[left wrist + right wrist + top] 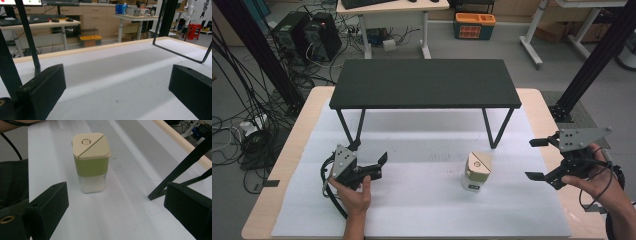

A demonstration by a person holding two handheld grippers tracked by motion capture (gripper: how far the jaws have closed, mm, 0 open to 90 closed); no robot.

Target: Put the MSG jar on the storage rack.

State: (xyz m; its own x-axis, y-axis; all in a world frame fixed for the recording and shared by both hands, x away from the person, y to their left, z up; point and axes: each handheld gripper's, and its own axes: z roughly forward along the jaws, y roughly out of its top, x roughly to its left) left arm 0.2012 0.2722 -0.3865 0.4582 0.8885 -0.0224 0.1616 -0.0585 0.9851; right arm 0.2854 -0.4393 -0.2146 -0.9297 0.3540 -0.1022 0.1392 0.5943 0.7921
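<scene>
Waiting, nothing grasped yet | square clear jar with green band and beige lid (91,162) upright on counter (422,210), ahead of right gripper (546,159), jaws apart | left gripper (379,165) jaws apart, empty

text: none legible | labels: none legible | numbers: none legible

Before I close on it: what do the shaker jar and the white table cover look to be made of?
Shaker jar: probably plastic; matte beige lid with a moulded seam, opaque green band, clear lower body showing white powder. The clear part might be glass; I cannot tell. White table cover: looks like a matte foam or paper sheet, faintly scuffed and marked, no gloss.
</scene>
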